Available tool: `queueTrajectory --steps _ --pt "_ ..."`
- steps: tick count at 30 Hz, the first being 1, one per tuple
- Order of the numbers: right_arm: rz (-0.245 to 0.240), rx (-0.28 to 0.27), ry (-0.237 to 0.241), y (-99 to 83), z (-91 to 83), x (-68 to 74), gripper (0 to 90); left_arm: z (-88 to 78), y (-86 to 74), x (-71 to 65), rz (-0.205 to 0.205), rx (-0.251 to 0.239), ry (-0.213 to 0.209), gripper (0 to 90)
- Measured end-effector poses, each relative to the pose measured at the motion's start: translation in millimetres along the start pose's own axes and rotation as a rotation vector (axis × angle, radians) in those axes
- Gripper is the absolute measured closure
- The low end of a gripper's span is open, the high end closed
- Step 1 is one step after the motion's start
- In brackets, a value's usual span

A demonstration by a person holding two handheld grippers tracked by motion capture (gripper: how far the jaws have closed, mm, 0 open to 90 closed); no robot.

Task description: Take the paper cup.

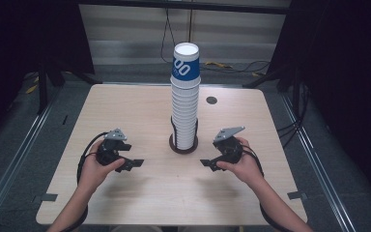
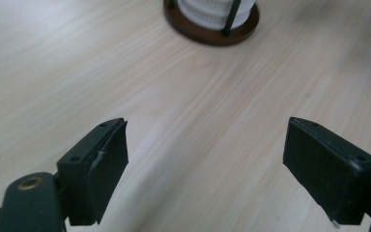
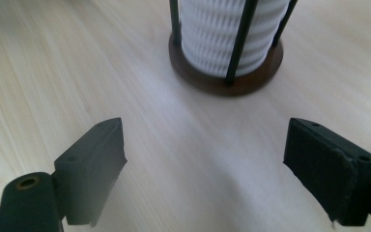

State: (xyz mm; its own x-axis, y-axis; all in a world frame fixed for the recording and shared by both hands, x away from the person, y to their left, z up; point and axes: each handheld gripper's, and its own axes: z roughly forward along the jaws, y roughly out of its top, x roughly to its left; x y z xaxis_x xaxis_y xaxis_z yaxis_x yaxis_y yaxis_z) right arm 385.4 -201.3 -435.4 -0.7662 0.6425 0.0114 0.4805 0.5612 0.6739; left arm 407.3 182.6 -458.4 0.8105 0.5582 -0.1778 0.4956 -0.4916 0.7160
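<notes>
Around the cup stack (image 1: 185, 104), bare table (image 1: 140, 104), edges distant.

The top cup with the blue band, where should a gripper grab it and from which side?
Probably grip the top cup across its blue band, coming level from the side. It sits upside down on the stack of white cups, above the holder's black rods, so nothing blocks its sides. Both the left gripper and the right gripper are open.
</notes>
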Motion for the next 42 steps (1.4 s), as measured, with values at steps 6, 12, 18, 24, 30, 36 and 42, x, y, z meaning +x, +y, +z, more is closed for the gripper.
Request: queueTrajectory --steps 6,12,18,24,30,36,42 --pt "-0.003 -0.02 0.03 32.2 -19.0 -5.0 14.2 -1.8 32.4 -7.6 0.037 -0.003 -0.024 16.0" --pt "-0.019 -0.033 0.027 46.4 -22.5 -6.9 14.2 -10.7 60.5 -8.4 0.039 -0.041 -0.036 16.0" --pt "-0.011 -0.035 0.028 46.5 -9.5 -6.9 14.1 -20.5 89.5 -9.5 0.057 -0.041 -0.039 15.9" --pt "-0.021 -0.042 0.017 53.3 -10.6 -10.3 14.0 -27.4 114.4 -11.6 0.086 -0.054 -0.037 15.9" --pt "-0.016 -0.049 0.008 57.8 -13.5 -15.1 14.0 -33.0 140.9 -12.1 0.1 -0.074 -0.039 16.0" --pt "0.006 -0.073 0.017 64.2 -18.6 -18.1 13.8 -39.4 163.6 -16.3 0.128 -0.077 -0.045 15.9" --pt "-0.012 -0.101 0.026 78.5 -24.3 -17.0 13.4 -48.5 184.1 -18.9 0.149 -0.104 -0.042 15.9"
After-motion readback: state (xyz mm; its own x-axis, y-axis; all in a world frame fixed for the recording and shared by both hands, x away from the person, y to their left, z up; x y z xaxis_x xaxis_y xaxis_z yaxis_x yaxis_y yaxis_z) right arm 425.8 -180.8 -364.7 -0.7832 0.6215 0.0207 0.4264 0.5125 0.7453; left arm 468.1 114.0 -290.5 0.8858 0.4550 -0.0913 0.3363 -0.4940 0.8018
